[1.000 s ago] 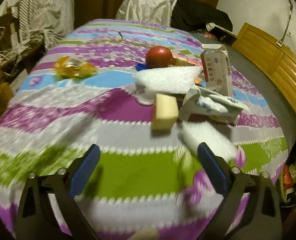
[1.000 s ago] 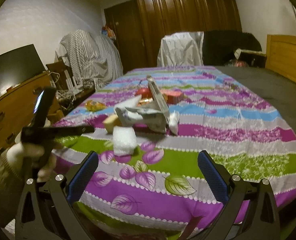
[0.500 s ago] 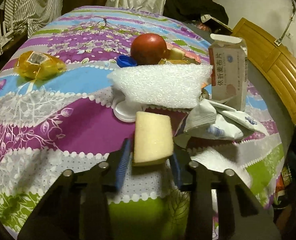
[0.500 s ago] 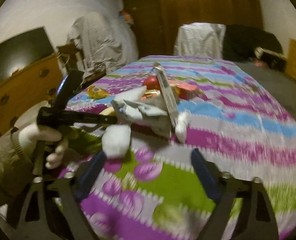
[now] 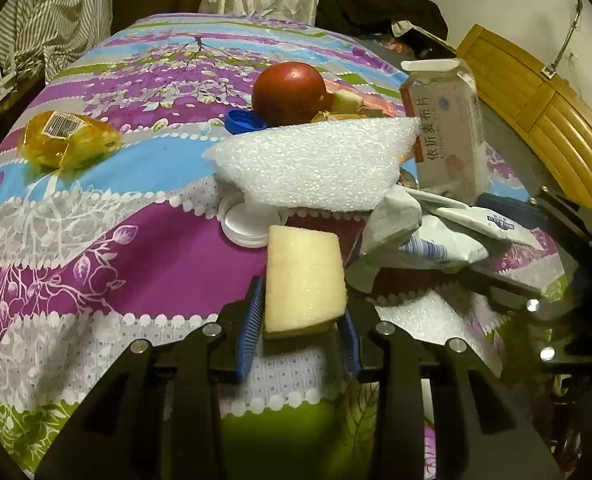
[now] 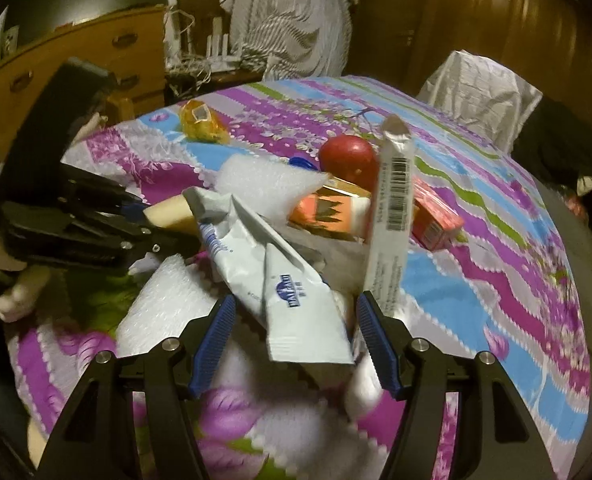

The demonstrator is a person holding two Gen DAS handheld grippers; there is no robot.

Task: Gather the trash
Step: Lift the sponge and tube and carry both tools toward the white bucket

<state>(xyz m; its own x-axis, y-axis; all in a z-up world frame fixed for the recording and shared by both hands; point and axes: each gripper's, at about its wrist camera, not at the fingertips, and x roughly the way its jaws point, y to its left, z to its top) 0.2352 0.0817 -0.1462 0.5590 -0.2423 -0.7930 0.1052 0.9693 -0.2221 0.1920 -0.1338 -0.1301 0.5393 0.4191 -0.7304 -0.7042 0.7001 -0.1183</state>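
Left gripper (image 5: 301, 334) pinching yellow sponge block (image 5: 303, 278) at near edge of trash pile on floral tablecloth (image 5: 108, 248). Right gripper (image 6: 294, 338) jaws just been closing, pads astride crumpled white wrapper (image 6: 280, 280), not yet pressing.

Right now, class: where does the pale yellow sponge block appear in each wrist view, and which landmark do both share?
Left wrist: pale yellow sponge block, lower centre, clamped between the left gripper pads.
Right wrist: middle left, mostly hidden behind the crumpled white wrapper.
Shared landmark: round red fruit.
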